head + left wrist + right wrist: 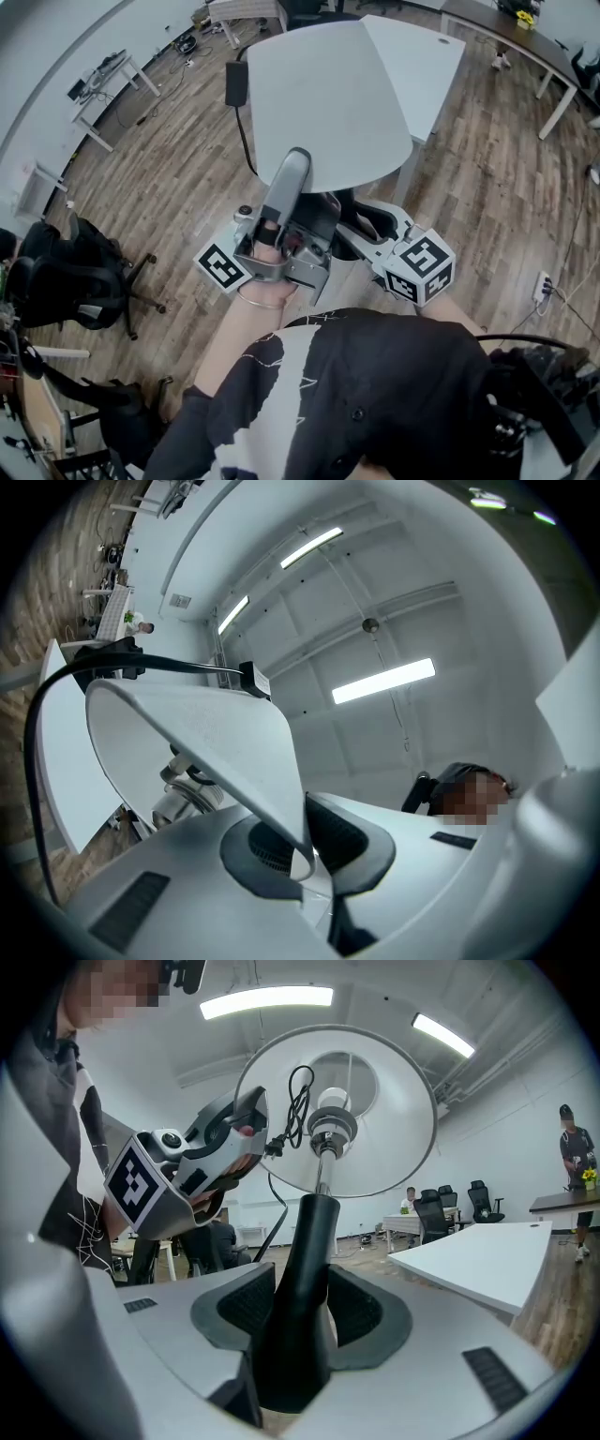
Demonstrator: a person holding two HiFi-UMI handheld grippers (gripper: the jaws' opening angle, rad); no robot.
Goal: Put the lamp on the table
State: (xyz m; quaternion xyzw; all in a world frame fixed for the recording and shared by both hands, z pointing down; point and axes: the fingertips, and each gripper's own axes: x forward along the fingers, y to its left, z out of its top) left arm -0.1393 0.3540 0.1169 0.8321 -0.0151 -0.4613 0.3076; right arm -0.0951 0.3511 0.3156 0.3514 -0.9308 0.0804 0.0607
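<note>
The lamp has a wide white shade (328, 103) and a black stem (305, 1269), and it is held up in the air. My right gripper (300, 1321) is shut on the stem, below the bulb socket (328, 1129). My left gripper (314, 855) is shut on the thin rim of the shade (206, 742). In the head view the left gripper (293, 167) reaches up to the shade's near edge, with the right gripper (352, 220) beside it. The lamp's black cord (242, 112) hangs at the shade's left. The white table (422, 66) stands just beyond, to the right of the shade.
Black office chairs (66, 272) stand to the left on the wooden floor. More desks (103, 84) line the far wall. A socket strip (542, 286) with cables lies on the floor at the right. A person (572, 1147) stands far off at the right.
</note>
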